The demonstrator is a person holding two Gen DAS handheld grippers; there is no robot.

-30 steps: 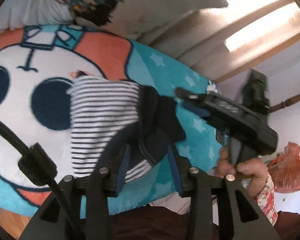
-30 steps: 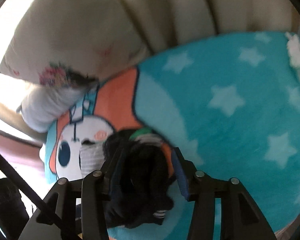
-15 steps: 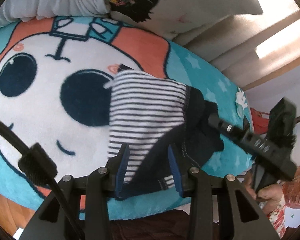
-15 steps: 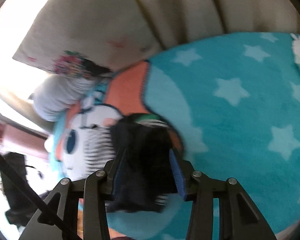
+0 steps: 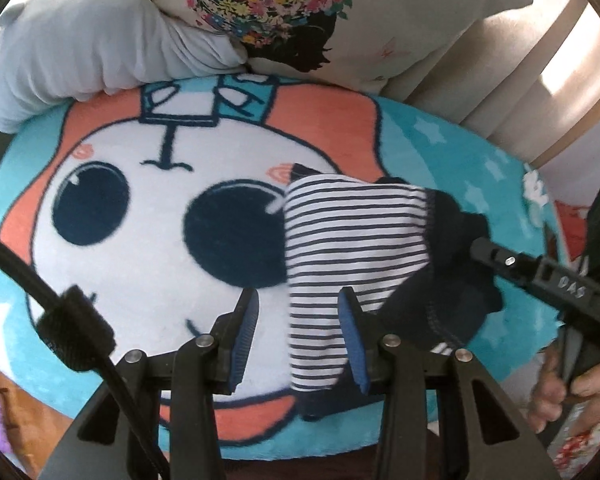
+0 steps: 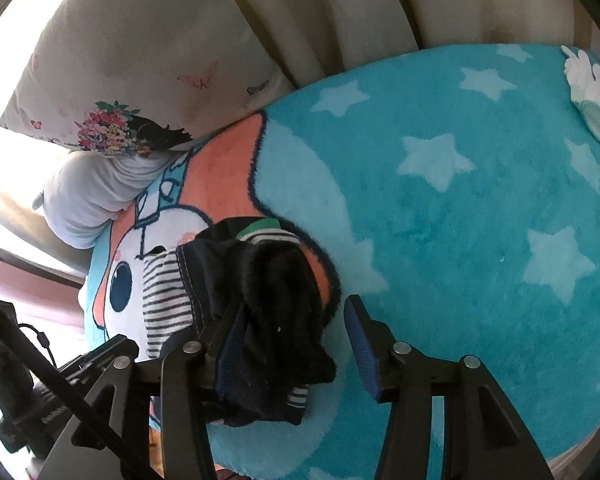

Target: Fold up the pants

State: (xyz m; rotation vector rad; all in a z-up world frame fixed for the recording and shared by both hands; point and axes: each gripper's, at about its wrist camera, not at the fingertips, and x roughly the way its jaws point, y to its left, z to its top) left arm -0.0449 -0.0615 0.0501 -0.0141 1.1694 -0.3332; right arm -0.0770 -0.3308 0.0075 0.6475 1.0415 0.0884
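The pants (image 5: 352, 236) lie on the cartoon blanket, a white part with navy stripes on the left and a dark navy part (image 5: 440, 300) bunched on the right. My left gripper (image 5: 300, 336) is open, its jaws standing around the striped lower edge without pinching it. My right gripper (image 6: 288, 344) is open over the dark bunched end (image 6: 272, 312); the cloth lies against its left finger (image 6: 228, 340). The right gripper also shows at the right of the left wrist view (image 5: 540, 272).
A turquoise blanket with stars and a big cartoon face (image 5: 148, 216) covers the bed. A grey pillow (image 5: 80, 48) and a floral cushion (image 5: 340, 12) sit at the far edge, against beige curtains (image 6: 340, 8). The blanket's near edge (image 5: 300, 448) runs below my left gripper.
Both grippers have opened and let go of the pants, which now lie flat on the blanket. The left gripper has shifted left, so the striped part sits nearer its right finger.
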